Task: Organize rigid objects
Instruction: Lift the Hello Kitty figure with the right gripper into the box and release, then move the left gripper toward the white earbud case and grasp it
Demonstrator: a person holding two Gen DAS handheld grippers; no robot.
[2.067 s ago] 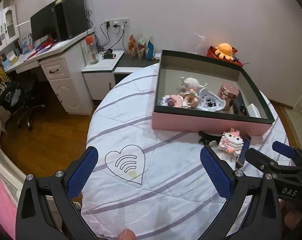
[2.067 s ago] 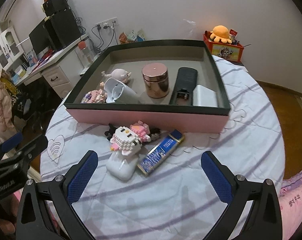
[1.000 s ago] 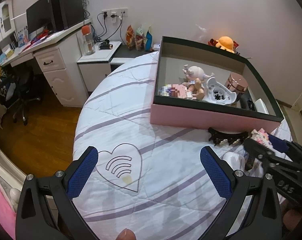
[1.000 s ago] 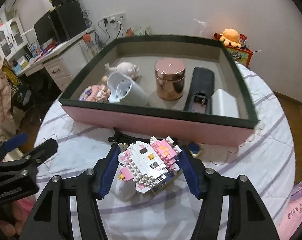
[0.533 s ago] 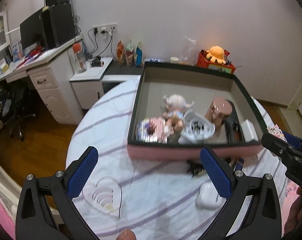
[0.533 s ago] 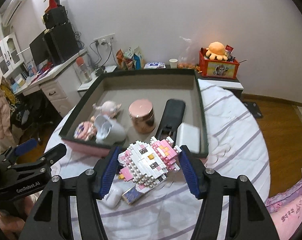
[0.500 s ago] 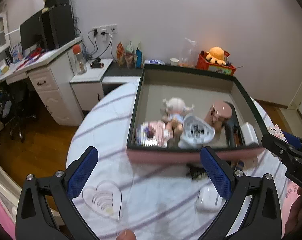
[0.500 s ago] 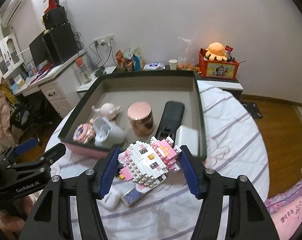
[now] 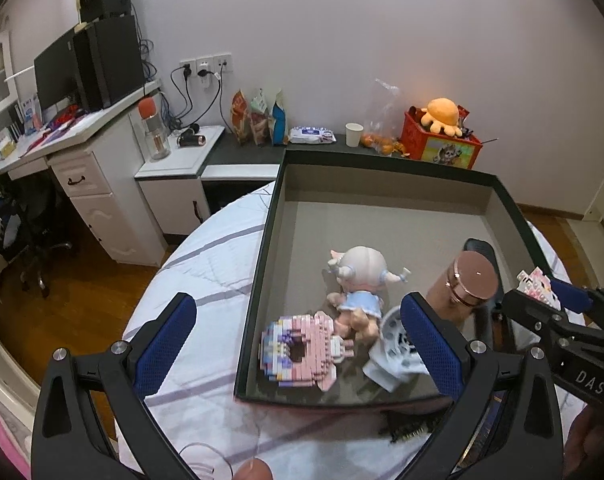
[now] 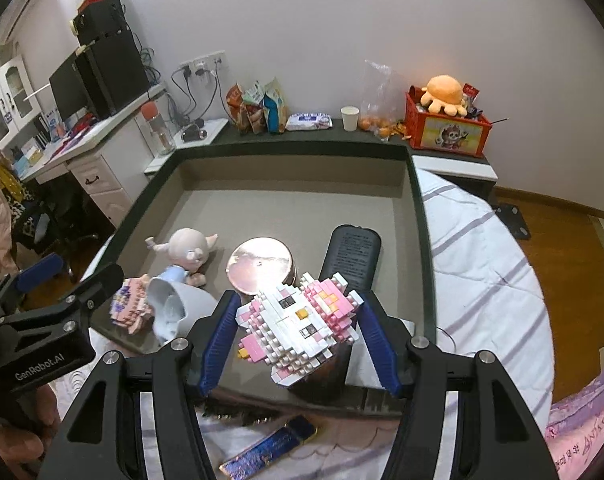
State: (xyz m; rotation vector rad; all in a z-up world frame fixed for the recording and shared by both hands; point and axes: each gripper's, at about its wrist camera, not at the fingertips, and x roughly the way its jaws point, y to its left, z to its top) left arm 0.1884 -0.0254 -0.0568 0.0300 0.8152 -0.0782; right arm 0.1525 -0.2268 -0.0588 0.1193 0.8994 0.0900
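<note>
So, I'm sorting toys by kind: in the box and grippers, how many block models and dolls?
Block models: 2, the pink block model in the box and the block cat in the right gripper
Dolls: 1, the doll
Total: 3

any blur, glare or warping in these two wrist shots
Left wrist: sharp, strong fisheye bending the box rim, black vignette corners, small highlight on the copper tin. Right wrist: same warping, block cat crisp, box's near edge and blue packet slightly soft.

White desk (image 9: 82, 168), pale wall (image 9: 342, 32), wooden floor (image 9: 62, 292).
</note>
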